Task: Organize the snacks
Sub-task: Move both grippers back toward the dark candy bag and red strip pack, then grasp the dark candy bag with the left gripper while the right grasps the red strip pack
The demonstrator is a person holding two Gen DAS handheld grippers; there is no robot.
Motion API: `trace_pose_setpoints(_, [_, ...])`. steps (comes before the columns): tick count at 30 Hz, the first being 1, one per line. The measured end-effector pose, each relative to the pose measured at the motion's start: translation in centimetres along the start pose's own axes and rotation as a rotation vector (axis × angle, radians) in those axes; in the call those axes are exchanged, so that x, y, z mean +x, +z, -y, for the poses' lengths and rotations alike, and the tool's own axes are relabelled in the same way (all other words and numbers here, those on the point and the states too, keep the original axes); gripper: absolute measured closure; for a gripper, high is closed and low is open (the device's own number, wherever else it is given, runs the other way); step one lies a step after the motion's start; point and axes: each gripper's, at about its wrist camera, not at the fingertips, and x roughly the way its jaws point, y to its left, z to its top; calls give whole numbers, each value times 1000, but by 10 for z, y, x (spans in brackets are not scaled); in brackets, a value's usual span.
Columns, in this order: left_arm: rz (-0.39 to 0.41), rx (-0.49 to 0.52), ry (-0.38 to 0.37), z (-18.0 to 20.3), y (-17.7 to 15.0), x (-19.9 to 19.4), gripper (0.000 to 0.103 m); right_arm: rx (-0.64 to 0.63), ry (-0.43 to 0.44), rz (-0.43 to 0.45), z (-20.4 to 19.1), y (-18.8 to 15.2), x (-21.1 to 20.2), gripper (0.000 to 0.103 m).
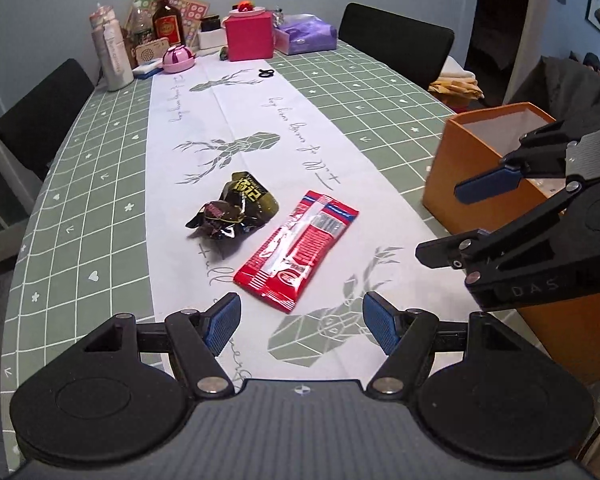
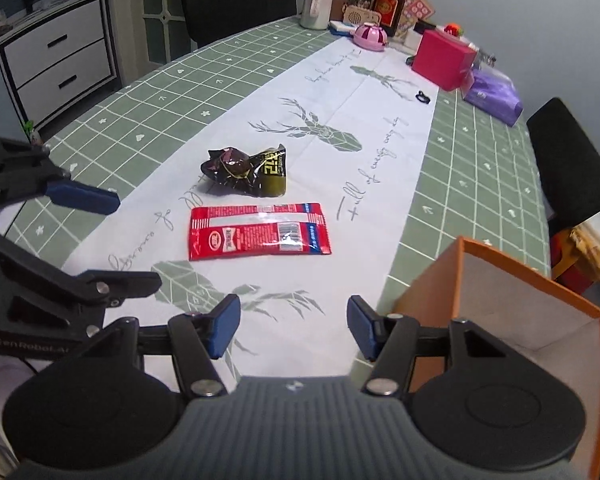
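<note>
Two snack packets lie on the bench runner: one flat, glossy red packet and one crumpled dark foil packet, just beside each other. One open orange box stands to the right. Left tongs and right tongs are both spread apart, empty, above the cloth.

I count: one flat red plastic snack packet, two crumpled dark foil snack packets, one open orange cardboard box, two black chairs.
</note>
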Motion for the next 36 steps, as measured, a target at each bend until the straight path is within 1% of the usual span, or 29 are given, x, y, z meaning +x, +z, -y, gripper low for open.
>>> trace_pose_setpoints(4, [-17, -36, 24, -14, 0, 18, 20, 62, 24, -41, 2, 13, 22, 45])
trace_pose_setpoints(7, [-25, -48, 19, -24, 1, 30, 21, 96, 26, -61, 2, 22, 37, 45])
trace_pose_setpoints(9, [-35, -60, 25, -31, 2, 39, 21, 118, 20, -64, 3, 28, 47, 42])
trace_pose_setpoints(11, [-43, -89, 37, -37, 3, 48, 21, 166, 19, -62, 6, 35, 56, 38])
trace_pose_setpoints(13, [-43, -146, 50, -46, 5, 55, 23, 249, 43, -72, 12, 42, 67, 37])
trace_pose_setpoints(15, [-43, -202, 75, -55, 9, 60, 24, 345, 60, -86, 19, 47, 78, 34])
trace_pose_setpoints(16, [-35, -214, 80, -58, 11, 62, 24, 385, 64, -90, 22, 48, 83, 30])
trace_pose_setpoints(19, [16, -209, 127, -66, 19, 67, 24, 488, 68, -109, 27, 51, 99, 29])
trace_pose_setpoints(22, [76, -187, 166, -67, 25, 71, 20, 585, 65, -107, 33, 51, 108, 29])
trace_pose_setpoints(24, [105, -188, 158, -67, 26, 74, 20, 611, 42, -100, 35, 52, 112, 29])
trace_pose_setpoints(26, [131, -207, 156, -69, 27, 77, 19, 632, 40, -81, 37, 53, 113, 29])
trace_pose_setpoints(28, [154, -208, 152, -70, 29, 82, 15, 652, 33, -74, 41, 54, 114, 29])
trace_pose_setpoints(31, [156, -168, 150, -69, 35, 96, 15, 639, 28, -82, 44, 61, 121, 30])
trace_pose_setpoints(33, [149, -163, 156, -69, 40, 103, 15, 639, 20, -79, 46, 63, 123, 34])
trace_pose_setpoints(35, [143, -169, 144, -68, 42, 108, 18, 648, 21, -80, 47, 64, 124, 38])
trace_pose_setpoints(36, [136, -177, 129, -68, 42, 112, 26, 648, 25, -83, 48, 65, 125, 39])
